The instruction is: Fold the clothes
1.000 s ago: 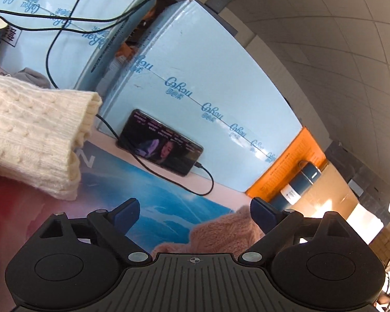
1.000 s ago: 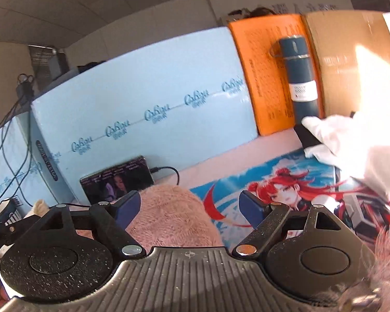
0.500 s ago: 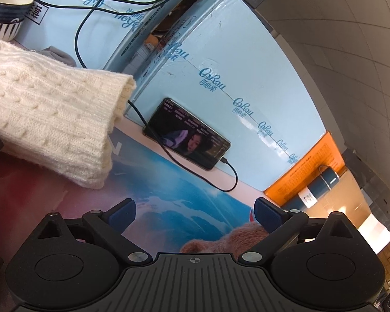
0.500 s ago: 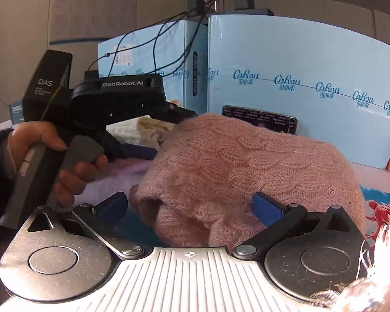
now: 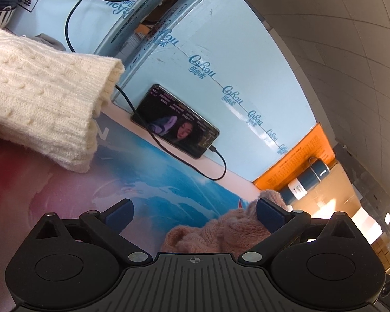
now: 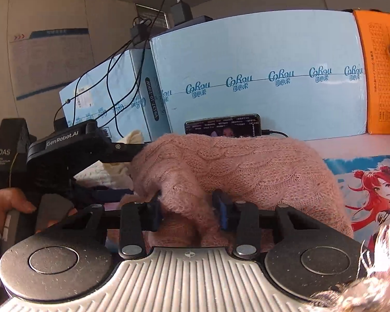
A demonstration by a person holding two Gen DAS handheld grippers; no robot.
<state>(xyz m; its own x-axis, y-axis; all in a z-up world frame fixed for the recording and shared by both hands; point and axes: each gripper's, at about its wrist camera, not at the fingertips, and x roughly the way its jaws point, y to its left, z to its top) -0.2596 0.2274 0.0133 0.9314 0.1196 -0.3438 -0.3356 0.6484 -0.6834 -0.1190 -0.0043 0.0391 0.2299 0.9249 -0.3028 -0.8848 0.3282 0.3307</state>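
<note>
A pink knitted sweater (image 6: pixel 247 166) lies bunched on the printed mat. My right gripper (image 6: pixel 189 209) is shut on a fold of its near edge. In the left wrist view the pink sweater (image 5: pixel 221 234) shows low, between and behind the fingers. My left gripper (image 5: pixel 193 213) is open, just above the mat, with only the sweater's edge by its right finger. A cream cable-knit sweater (image 5: pixel 39 109) lies folded at the left. The left gripper's body (image 6: pixel 72 148) shows in the right wrist view, left of the pink sweater.
A phone (image 5: pixel 175 124) with a lit screen leans on light blue boxes (image 5: pixel 221 59), its cable trailing on the mat (image 5: pixel 156 179). An orange board (image 5: pixel 299 156) and a blue flask (image 5: pixel 304 182) stand at the right. A bowl (image 5: pixel 2 5) sits far left.
My right gripper has swung towards the pink sweater and closed on its near edge. My left gripper stays open and has shifted a little, with more of the pink sweater showing near its right finger.
</note>
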